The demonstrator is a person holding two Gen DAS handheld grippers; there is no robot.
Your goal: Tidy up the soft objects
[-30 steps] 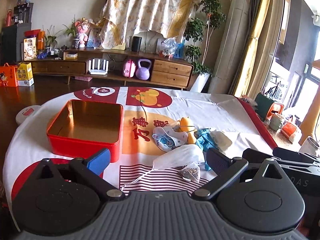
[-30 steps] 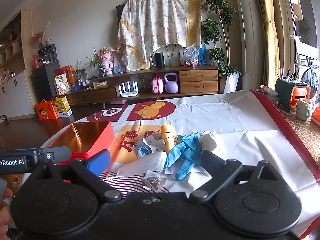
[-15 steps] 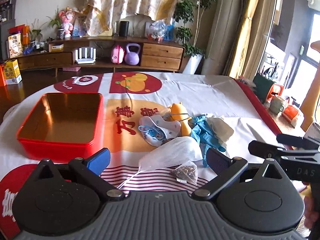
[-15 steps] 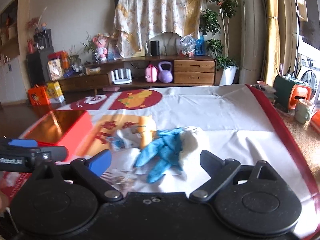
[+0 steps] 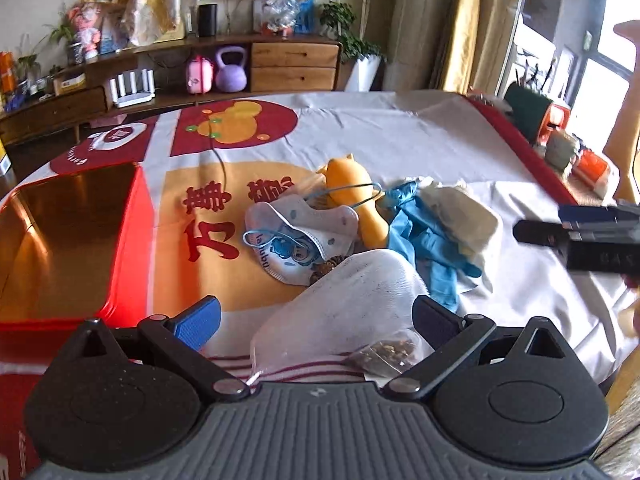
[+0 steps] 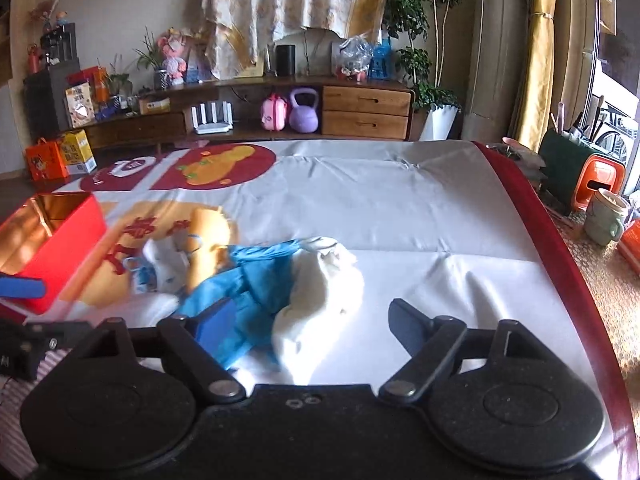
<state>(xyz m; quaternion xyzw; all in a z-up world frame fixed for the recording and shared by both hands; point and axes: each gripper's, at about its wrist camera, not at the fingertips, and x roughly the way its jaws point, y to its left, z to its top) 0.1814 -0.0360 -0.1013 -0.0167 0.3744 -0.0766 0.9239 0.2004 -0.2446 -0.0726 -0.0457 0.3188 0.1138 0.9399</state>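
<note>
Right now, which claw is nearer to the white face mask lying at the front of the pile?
Left. The left claw has the white face mask between its open fingers. The right claw is over the blue glove and white cloth.

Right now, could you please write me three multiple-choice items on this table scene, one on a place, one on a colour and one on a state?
1. Where does the tin sit relative to the pile of soft things?
A. left of it
B. right of it
C. on top of it

2. What colour are the gloves?
A. red
B. blue
C. green

3. How does the left tool stand?
A. shut on the tin
B. shut on the gloves
C. open, pressing on nothing

Answers:
1. A, the left wrist view shows the tin left of the masks and gloves.
2. B, both views show them blue.
3. C, its fingers stand apart either side of the white mask.
</note>
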